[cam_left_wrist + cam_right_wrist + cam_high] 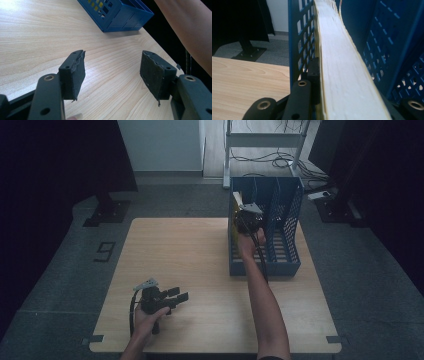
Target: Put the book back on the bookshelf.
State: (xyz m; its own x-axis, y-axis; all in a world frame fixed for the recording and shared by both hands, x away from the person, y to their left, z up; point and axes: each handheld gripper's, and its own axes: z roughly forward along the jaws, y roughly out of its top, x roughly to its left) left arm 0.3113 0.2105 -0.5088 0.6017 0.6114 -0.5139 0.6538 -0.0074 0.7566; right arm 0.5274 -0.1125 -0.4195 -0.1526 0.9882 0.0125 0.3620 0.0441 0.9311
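Right gripper (246,215) grasps a thick book (342,65), jaws clamped on its two covers. In the right gripper view the page block faces the camera: cream-white paper edges, finely lined, slightly bowed toward the top, with a thin yellow cover edge along each side. The book stands upright on its edge inside the blue file rack (292,220), in the compartment nearest the rack's left wall. That wall is perforated with rows of rectangular slots; yellow shows through them in the left gripper view and at the rack's left side in the high view. The left jaw sits between the book and this perforated wall. Whether the book's lower edge touches the rack floor cannot be told.

Left gripper (172,297) rests low near the table's front left, held in the person's left hand (145,317), jaws spread wide with nothing between them. Its black pads (75,72) look worn, edges ragged.

Surface: light wood-grain table (175,255) with grey brackets at the front corners. The rack stands at the far right part of the table, well apart from the left gripper, and has several upright dividers.

Room: dim, grey speckled floor, a dark mark resembling a "9" on the floor left of the table. Dark curtains (60,160) at both sides, a white metal frame (265,140) and loose cables (277,160) behind the rack.
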